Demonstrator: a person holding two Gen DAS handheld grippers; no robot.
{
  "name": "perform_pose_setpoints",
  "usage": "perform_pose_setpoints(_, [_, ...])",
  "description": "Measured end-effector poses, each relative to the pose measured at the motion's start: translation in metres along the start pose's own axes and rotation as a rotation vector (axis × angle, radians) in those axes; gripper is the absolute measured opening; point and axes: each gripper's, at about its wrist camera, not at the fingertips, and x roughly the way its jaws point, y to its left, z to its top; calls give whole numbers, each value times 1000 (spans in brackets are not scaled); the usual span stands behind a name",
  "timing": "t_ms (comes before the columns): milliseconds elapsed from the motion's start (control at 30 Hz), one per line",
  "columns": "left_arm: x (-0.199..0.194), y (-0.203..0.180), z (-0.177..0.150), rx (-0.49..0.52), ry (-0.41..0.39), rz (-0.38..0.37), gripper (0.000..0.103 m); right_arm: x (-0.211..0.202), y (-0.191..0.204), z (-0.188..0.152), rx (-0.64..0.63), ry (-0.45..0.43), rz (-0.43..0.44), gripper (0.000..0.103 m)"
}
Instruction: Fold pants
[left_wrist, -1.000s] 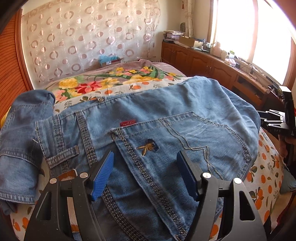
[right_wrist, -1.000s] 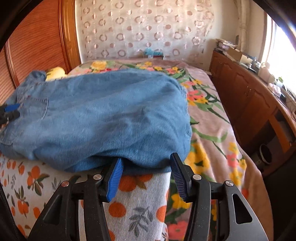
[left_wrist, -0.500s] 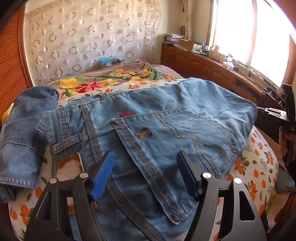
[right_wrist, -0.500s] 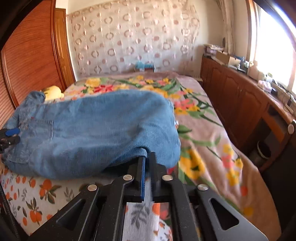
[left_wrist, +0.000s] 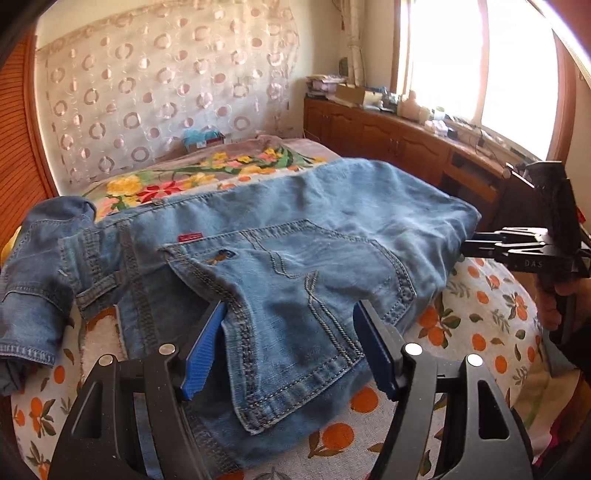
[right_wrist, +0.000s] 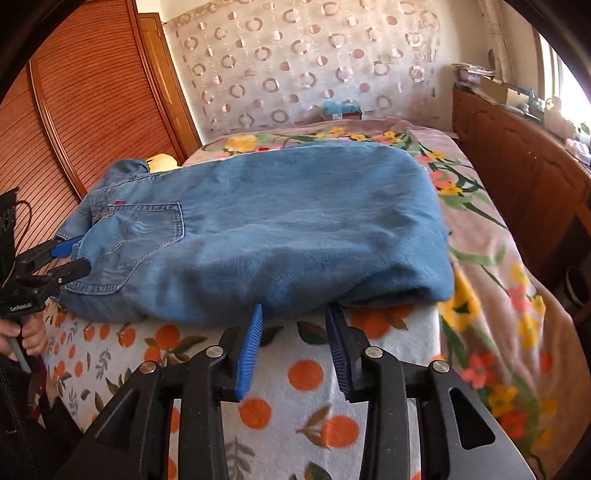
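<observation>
Blue jeans (left_wrist: 314, 236) lie folded across the bed, back pocket up, waistband to the left in the left wrist view. My left gripper (left_wrist: 291, 310) is open, its blue pads on either side of the pocket's near corner without pressing it. In the right wrist view the jeans (right_wrist: 277, 221) show their folded end at the right. My right gripper (right_wrist: 293, 310) sits at their near edge; its jaws are opening and only the blanket shows between them. The left gripper (right_wrist: 70, 258) appears at the waistband end, the right gripper (left_wrist: 476, 247) at the folded end.
The jeans rest on an orange-print blanket (right_wrist: 306, 373) over a floral bedspread (right_wrist: 487, 258). Wooden cabinets (left_wrist: 388, 136) with clutter run along the window side, and a slatted wooden wardrobe (right_wrist: 74, 122) stands on the other. A small box (left_wrist: 203, 138) sits at the bed's far end.
The right gripper's jaws snapped shut at the jeans' near edge half a second ago and have parted again. The left gripper has drawn back, so more blanket shows near it.
</observation>
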Motion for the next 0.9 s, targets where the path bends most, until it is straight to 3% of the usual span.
perform_pose_setpoints(133, [-10, 3, -2, -7, -19, 27, 71, 2, -13, 7, 42, -15, 34, 37])
perform_pose_setpoints(200, [-13, 1, -4, -2, -24, 35, 71, 0, -14, 11, 45, -37, 46, 17])
perform_pose_setpoints(300, [-16, -6, -4, 11, -27, 42, 71, -4, -11, 15, 21, -72, 41, 8])
perform_pose_setpoints(600, [-8, -36, 1, 64, -19, -19, 71, -8, -2, 21, -19, -89, 28, 6])
perform_pose_setpoints(900, [21, -67, 13, 110, 41, -112, 71, -3, 0, 31, -44, -104, 26, 5])
